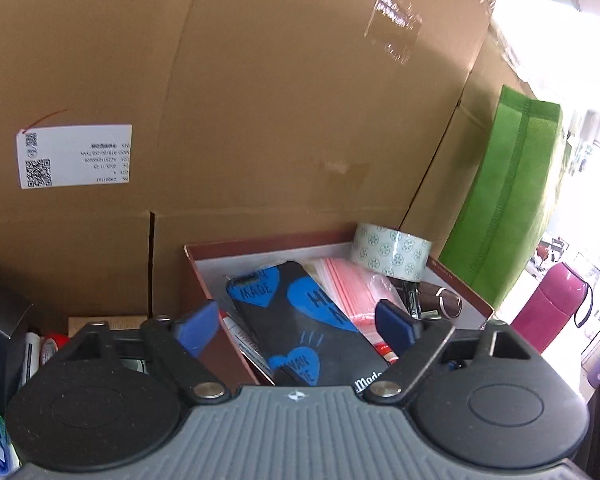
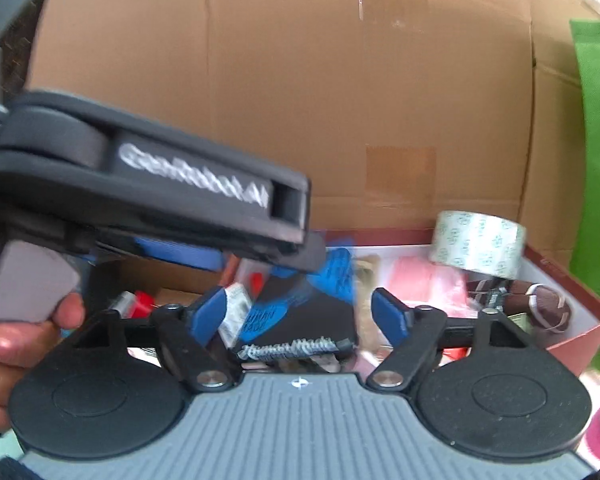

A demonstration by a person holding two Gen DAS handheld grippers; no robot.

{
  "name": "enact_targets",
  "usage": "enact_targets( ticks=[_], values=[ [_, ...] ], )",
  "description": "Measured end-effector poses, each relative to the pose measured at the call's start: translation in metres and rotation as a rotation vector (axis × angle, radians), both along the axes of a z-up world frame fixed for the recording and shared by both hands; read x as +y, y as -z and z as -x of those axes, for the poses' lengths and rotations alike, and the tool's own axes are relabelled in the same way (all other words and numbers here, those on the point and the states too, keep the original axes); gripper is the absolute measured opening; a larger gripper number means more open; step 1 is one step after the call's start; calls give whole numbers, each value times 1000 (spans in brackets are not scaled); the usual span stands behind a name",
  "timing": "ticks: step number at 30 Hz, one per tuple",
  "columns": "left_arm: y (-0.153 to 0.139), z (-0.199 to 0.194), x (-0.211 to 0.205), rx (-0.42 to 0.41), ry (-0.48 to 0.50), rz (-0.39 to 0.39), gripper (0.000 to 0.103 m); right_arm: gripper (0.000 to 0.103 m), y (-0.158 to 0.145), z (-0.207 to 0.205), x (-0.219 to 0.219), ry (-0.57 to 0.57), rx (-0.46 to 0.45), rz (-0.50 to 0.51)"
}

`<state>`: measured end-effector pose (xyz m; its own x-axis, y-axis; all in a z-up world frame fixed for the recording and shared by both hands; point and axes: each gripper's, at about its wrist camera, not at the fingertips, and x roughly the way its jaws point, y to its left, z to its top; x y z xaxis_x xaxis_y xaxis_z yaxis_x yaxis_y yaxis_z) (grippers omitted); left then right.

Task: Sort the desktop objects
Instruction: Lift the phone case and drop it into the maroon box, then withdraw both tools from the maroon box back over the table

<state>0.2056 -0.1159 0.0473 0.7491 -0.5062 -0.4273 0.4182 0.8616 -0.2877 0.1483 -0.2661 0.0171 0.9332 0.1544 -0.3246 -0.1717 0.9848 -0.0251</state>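
Left gripper (image 1: 296, 322): both blue fingers (image 1: 198, 328) are spread wide apart, and nothing sits between them. The fingers tilt slightly inward at their tips.

Right gripper (image 2: 300, 314): its blue fingers (image 2: 390, 316) also stand wide apart, gripping nothing.

In the right wrist view, the body of the left gripper crosses the upper left of the frame, angled downward to the right. The person's left hand (image 2: 16, 344) wraps its handle at the left edge, fingers curled around the grip.

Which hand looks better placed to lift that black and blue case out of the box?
Probably the left: its hand-held gripper is open with the case between its fingers.
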Motion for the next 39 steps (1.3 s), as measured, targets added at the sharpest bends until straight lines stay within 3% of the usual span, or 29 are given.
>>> enact_targets(
  ticks=[6, 17, 39],
  values=[
    [1, 4, 3, 13, 5, -30, 95, 94, 3, 2, -6, 39, -2, -30],
    [1, 18, -2, 5, 20, -48, 96, 94, 0, 15, -6, 66, 9, -44],
    [3, 107, 37, -27, -18, -55, 96, 95, -14, 85, 28, 1, -34, -28]
  ],
)
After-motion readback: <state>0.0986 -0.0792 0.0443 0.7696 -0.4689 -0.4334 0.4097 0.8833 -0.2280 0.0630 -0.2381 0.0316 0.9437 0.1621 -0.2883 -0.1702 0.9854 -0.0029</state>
